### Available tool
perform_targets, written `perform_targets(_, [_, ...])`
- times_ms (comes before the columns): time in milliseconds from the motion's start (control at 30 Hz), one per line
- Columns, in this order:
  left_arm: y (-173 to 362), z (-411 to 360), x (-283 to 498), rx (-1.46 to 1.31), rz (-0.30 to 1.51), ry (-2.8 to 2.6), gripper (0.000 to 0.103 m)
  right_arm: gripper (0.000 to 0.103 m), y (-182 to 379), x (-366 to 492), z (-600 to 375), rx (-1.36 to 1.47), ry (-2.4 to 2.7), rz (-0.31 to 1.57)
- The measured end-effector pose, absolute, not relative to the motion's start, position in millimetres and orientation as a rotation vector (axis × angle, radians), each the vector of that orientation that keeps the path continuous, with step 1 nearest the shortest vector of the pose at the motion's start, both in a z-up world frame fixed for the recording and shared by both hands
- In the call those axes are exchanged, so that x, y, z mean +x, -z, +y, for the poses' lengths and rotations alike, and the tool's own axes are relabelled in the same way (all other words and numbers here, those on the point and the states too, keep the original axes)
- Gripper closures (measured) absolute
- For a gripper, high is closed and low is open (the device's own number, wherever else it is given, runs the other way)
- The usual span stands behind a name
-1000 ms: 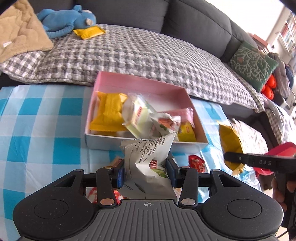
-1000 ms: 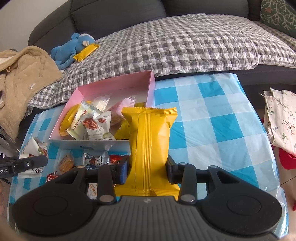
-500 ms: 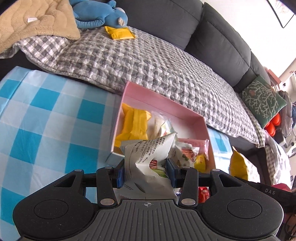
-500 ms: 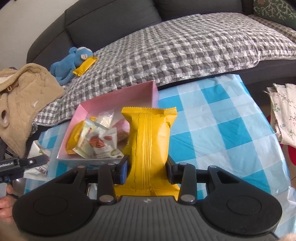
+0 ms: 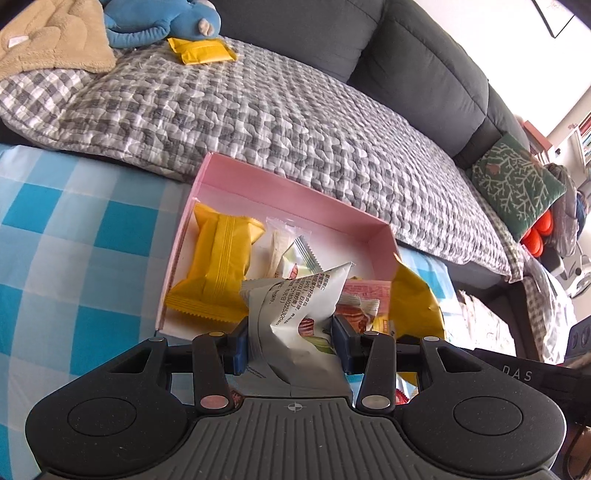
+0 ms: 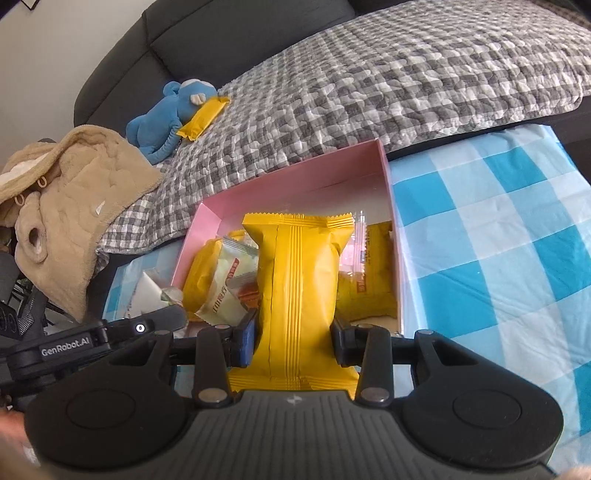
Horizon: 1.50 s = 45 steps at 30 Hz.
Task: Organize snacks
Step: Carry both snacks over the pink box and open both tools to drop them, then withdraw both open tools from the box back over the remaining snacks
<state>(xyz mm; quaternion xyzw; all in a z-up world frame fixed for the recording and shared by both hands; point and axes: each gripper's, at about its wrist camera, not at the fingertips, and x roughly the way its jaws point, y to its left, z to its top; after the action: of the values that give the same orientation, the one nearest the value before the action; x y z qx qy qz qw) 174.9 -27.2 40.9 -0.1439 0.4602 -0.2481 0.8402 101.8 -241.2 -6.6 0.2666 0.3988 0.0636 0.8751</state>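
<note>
Both grippers are carrying a snack toward the pink box (image 5: 295, 195), which sits mid-frame on the blue checked cloth (image 5: 74, 258) in front of the sofa (image 5: 424, 74). The left gripper (image 5: 291, 343) has its jaws clamped on a crumpled white packet (image 5: 295, 306), low centre of its view, poking up over the box's near edge. The right gripper (image 6: 293, 341) is squeezing a tall yellow packet (image 6: 299, 280) that stands upright and hides much of the box's middle in that view.

The box already holds a yellow packet (image 5: 218, 266) at its left, some pale wrappers (image 5: 291, 251) in the middle and a pink one (image 5: 369, 291) to the right. The far part of the floor looks bare, so I'd aim there.

To do this well, I'd let one hand go first, since the two grippers are close together at the near wall and could bump. Carry each packet clear over the wall, lower it until it is just above the contents, then let go, so it drops flat rather than tipping out. The white packet is light and crumpled; it may cling to a pad, so open wide. Another yellow packet (image 5: 201, 51) lies on the sofa quilt by a blue toy (image 5: 159, 22), upper left, yet to be fetched.
</note>
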Motion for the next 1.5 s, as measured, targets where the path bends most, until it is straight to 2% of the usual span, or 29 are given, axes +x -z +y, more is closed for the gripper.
perform_targets(400, [-24.6,-51.4,204.0,-0.291,0.972,0.527,0.06,0.068,22.4,140.4,-233.0,0.552,-0.133,0.838])
perform_targets(667, [-11.1,-66.8,224.2,-0.246,0.876,0.492,0.062,0.068,15.6,149.7,-234.6,0.475,-0.051,0.72])
perform_targets(767, [-12.1,-67.7,224.2,-0.239,0.843,0.491,0.061,0.062,14.4,149.1,-234.4,0.448,-0.047,0.692])
perform_targets(867, [-19.6,-63.7,223.7,-0.241,0.829,0.488,0.059,0.046,12.7,147.4,-232.4,0.402,-0.035,0.688])
perform_targets(900, [-23.1,-61.7,223.2,-0.243,0.825,0.484,0.058,0.044,9.7,147.3,-232.2,0.386,-0.02,0.68])
perform_targets(1167, [-63.0,-39.3,204.6,-0.266,0.743,0.452,0.036,0.041,-17.0,123.5,-237.0,0.393,0.013,0.621])
perform_targets(1500, [-71.6,2.8,162.8,-0.282,0.799,0.342,0.036,0.036,-35.5,79.3,-242.0,0.467,0.002,0.62])
